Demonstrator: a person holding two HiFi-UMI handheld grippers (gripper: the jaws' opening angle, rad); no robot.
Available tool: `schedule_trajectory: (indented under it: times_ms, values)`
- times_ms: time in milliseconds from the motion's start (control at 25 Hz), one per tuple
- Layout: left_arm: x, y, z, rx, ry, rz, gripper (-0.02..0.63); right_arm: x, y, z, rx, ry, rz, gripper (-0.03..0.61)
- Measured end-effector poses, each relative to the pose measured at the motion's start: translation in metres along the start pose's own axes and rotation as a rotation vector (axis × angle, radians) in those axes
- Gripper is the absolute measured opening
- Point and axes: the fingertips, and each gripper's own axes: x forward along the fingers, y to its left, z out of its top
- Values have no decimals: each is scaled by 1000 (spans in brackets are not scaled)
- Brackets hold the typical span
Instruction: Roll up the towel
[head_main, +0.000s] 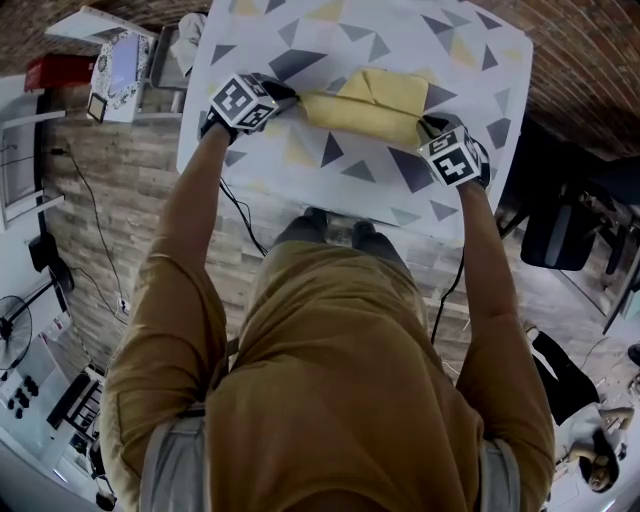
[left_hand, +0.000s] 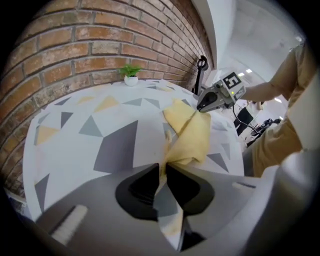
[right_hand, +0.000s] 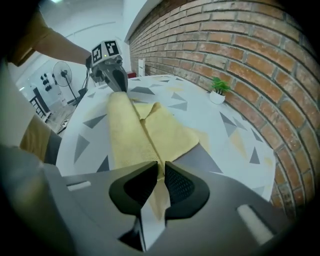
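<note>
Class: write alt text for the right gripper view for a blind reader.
The right claw grips one end of a partly rolled yellow towel; the left claw holds the far end, over a triangle-patterned table beside a brick wall.

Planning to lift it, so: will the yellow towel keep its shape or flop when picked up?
Probably floppy: the towel creases where the left gripper and right gripper pinch its ends. Likely light: thin cloth. The loose fold may open if released.

Yellow towel (head_main: 375, 98) on triangle-patterned table (head_main: 300, 175), left tongs (head_main: 293, 100) at one end, right tongs (head_main: 428, 123) at other
</note>
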Motion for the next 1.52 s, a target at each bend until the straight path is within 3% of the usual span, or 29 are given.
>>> schedule_trajectory:
  times_ms: [280,480,640,760,960,1160,1280,1400,1520]
  values:
    - [-18,16,-23,-54,-35,128,86,-5,-6,2,43,-53,-52,57]
    - [-49,-1,16,7,-226,258,86,-26,-19,12,51,-124,-127,95]
    - [-33,-42,51,87,-318,232,86,-32,4,20,15,-182,-120,95]
    - [-11,-59,52,104,-292,184,87,-17,28,12,-11,-156,-69,95]
    - [14,-51,24,63,-215,157,87,-3,31,1,32,-129,-25,95]
    - [17,-44,20,23,-248,169,87,-7,25,3,39,-137,-38,95]
    - [0,-39,25,7,-317,212,87,-16,24,1,-13,-164,-85,95]
    - [-20,-48,30,113,-318,250,87,-30,39,3,-186,-183,-97,95]
    - [-16,-72,22,295,-223,227,89,-27,59,-5,-304,-155,-68,95]
